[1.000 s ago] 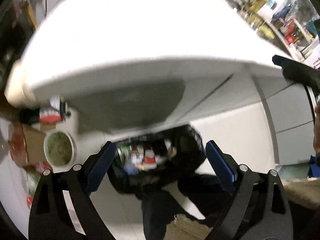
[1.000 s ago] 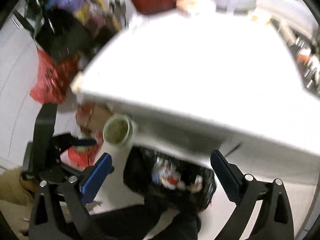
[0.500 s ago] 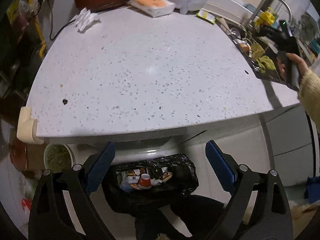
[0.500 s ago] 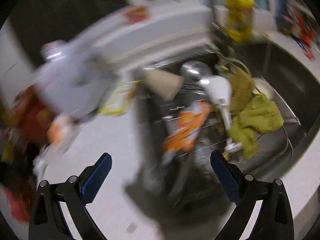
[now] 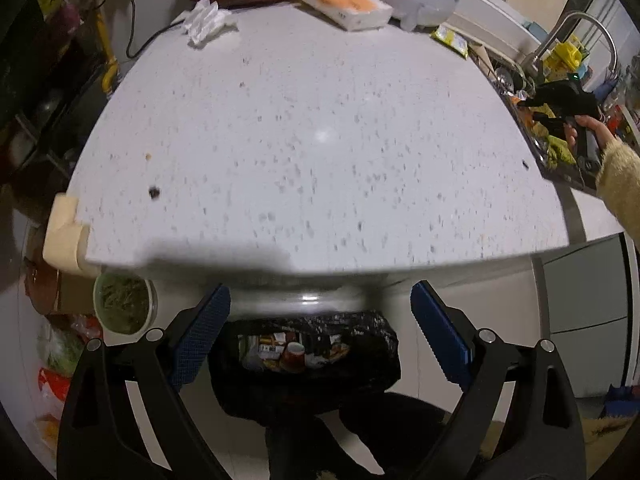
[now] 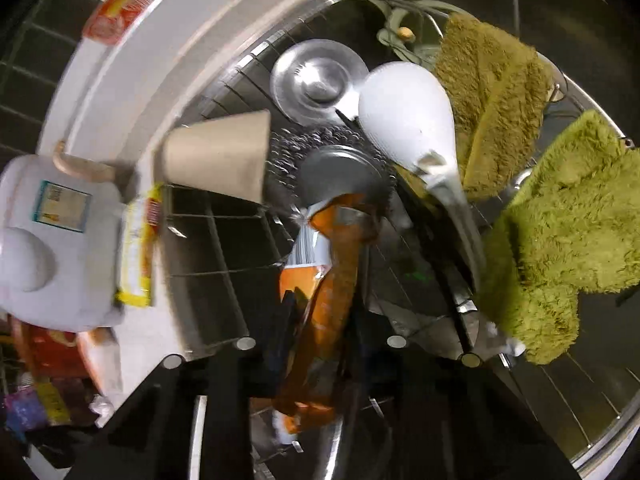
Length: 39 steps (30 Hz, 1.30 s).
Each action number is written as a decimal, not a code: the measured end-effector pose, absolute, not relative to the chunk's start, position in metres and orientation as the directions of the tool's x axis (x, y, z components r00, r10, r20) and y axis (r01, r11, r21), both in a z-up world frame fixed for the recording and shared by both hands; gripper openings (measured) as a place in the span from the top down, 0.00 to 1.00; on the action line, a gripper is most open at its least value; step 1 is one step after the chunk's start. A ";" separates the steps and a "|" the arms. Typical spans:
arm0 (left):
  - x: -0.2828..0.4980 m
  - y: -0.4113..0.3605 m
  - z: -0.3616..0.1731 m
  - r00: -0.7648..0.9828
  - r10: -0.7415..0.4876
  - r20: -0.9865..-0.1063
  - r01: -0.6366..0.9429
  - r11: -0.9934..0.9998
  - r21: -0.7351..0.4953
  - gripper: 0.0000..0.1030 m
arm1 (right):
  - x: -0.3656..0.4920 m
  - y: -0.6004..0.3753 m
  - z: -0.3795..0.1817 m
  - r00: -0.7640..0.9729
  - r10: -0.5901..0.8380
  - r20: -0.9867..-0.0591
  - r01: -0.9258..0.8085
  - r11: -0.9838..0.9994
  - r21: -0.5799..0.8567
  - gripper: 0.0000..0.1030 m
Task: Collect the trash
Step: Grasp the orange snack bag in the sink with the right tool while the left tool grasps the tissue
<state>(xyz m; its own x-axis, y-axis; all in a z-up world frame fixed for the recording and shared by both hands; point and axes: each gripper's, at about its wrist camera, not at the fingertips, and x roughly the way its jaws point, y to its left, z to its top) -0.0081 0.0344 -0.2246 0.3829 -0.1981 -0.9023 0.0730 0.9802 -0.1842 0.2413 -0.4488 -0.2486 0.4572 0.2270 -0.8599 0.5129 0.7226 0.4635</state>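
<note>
Closed around an orange snack wrapper, the right gripper has its jaws drawn narrow, the crumpled foil pinched between them over the sink rack. Its fingertips are mostly hidden by the wrapper, so how much foil they hold cannot be told. The left gripper hangs wide and empty, its blue pads spread above the black trash bag.

Taking the sink rack as the landmark: a paper cup lies tipped on its far left side, a white ladle and a steel lid lie beyond the wrapper, and green cloths drape to its right. A yellow packet sits on the counter just left of the rack, beside a white appliance. The trash bag stands on the floor below the near edge of the speckled countertop, well left of the rack.

The step in hand looks like lifting the wrapper clear. Done well, that means raising it straight up so the foil does not snag the wires or the ladle handle, keeping the squeeze firm since foil slips, then carrying it across the countertop to the bag before letting go.
</note>
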 end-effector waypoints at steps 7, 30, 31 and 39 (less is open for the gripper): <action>0.051 0.065 -0.209 0.473 -0.187 -0.861 0.000 0.977 -0.212 0.13 | 0.212 -0.444 -0.183 0.594 0.284 -0.753 0.372 0.733 0.570 0.83; 0.244 0.128 -0.219 0.477 0.005 -0.879 -0.219 0.969 -0.113 0.88 | 0.093 -0.287 -0.131 0.528 0.615 -0.586 0.000 0.690 0.724 0.84; 0.234 0.128 -0.211 0.496 0.001 -0.868 -0.207 0.971 -0.118 0.89 | 0.093 -0.281 -0.129 0.521 0.623 -0.583 -0.010 0.687 0.726 0.84; 0.139 0.101 -0.145 0.607 0.066 -0.792 -0.124 0.992 -0.012 0.89 | 0.094 -0.219 -0.125 0.428 0.690 -0.583 -0.128 0.685 0.717 0.84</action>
